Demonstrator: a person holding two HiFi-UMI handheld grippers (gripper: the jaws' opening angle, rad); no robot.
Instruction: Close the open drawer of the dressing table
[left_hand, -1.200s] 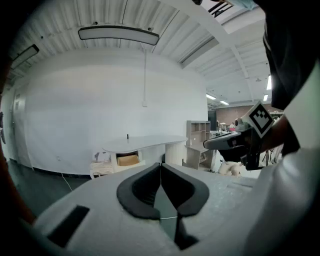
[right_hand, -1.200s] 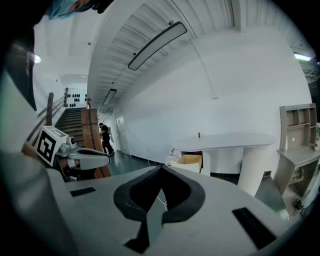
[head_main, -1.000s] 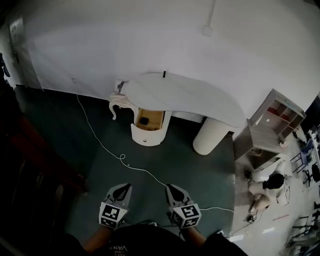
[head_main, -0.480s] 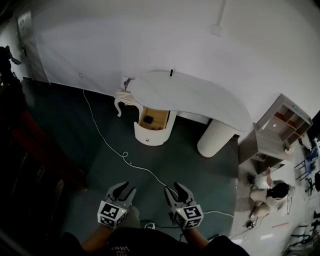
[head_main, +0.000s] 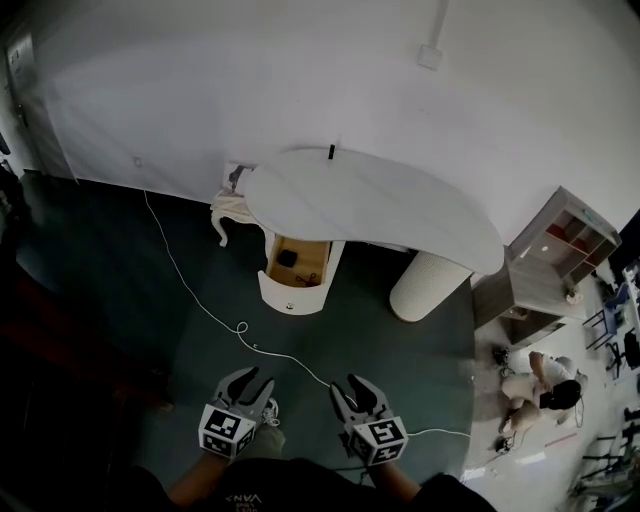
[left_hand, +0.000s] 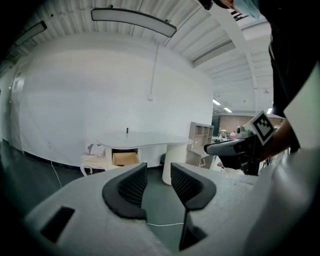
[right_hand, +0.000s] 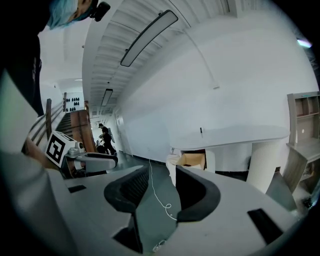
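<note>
The white dressing table (head_main: 380, 205) stands against the far wall. Its curved drawer (head_main: 294, 272) is pulled out, showing a wooden inside with a small dark item in it. Both grippers hover low over the green floor, well short of the drawer. My left gripper (head_main: 253, 384) and right gripper (head_main: 357, 390) point toward the table, their jaws opening with nothing between them. In the left gripper view the drawer (left_hand: 125, 158) lies far beyond the jaws (left_hand: 159, 182). The right gripper view shows the same drawer (right_hand: 193, 160) past its own jaws (right_hand: 162, 192).
A white cable (head_main: 215, 312) snakes across the floor from the wall toward me. A small white stool (head_main: 230, 207) stands left of the table, whose round pedestal (head_main: 428, 285) is at the right. A shelf unit (head_main: 555, 250) and a seated person (head_main: 535, 378) are at far right.
Both grippers' jaws went from shut to spread apart. The grippers have moved forward over the floor, and the table and drawer now sit a little lower in the head view.
</note>
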